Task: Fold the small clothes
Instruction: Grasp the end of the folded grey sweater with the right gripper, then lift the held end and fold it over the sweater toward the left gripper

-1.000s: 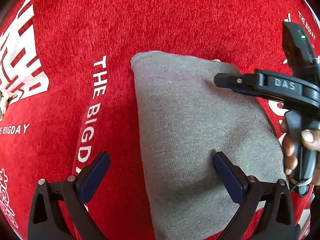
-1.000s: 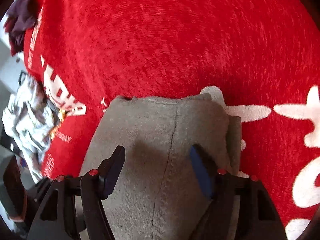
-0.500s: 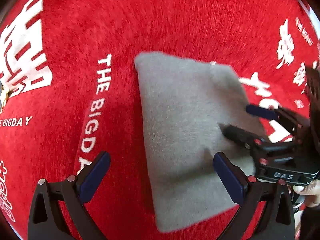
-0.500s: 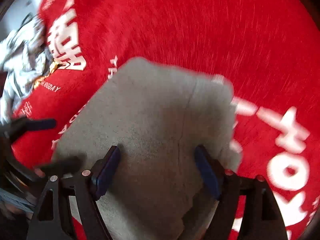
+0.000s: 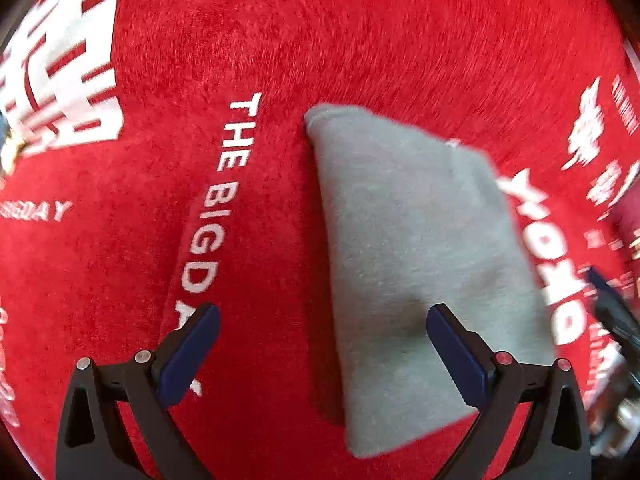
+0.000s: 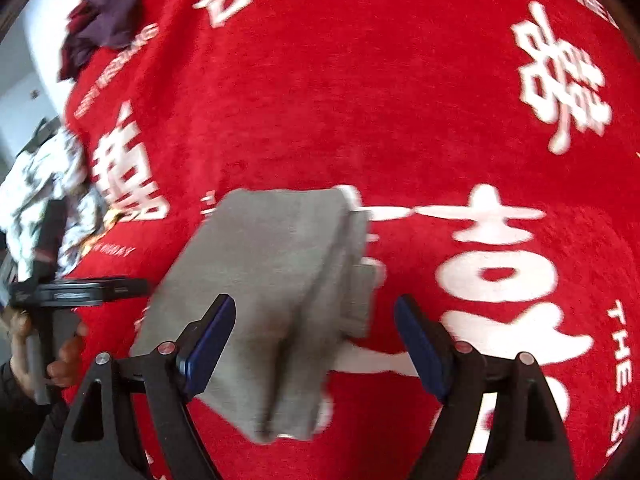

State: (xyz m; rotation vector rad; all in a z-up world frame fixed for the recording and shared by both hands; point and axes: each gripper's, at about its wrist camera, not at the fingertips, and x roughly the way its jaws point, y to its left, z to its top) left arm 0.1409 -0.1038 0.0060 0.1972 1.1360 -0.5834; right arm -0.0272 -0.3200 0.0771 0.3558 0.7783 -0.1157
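While both tools hang over the cloth, the relation that matters is how the grey piece lies against each pair of fingers.

Left wrist view
- Garment: folded grey knit garment point(image 5: 416, 264), a long narrow packet lying flat on the red plush blanket with white lettering point(image 5: 248, 52).
- Long axis: runs from 11 o'clock, at the far rounded corner, down to 5 o'clock, at the near cut end.
- Left gripper point(image 5: 320, 344): spread wide, holding nothing; its right finger sits over the near part of the grey packet, its left finger over bare red pile at 7 o'clock.
- Bearing: the packet lies ahead and toward 1 o'clock of the gap between the fingers.
- Other tool: only a dark blurred edge shows at 4 o'clock.

Right wrist view
- Garment: same grey packet point(image 6: 276, 288), stacked layers showing along its 3 o'clock side, long axis from 12 towards 6 o'clock.
- Right gripper point(image 6: 316, 344): spread, nothing pinched; the packet's near end fills the left half of the gap.
- Left tool: dark body at 9 o'clock, just beside the packet's left edge.
- Clutter: dark maroon crumpled cloth point(image 6: 100, 28) at 10 o'clock and a white patterned cloth heap point(image 6: 44, 192) at 9 o'clock, well apart.

Judgement
- Nearer tool: the right one, which the packet's end all but enters; a closing pinch there looks the shorter move.
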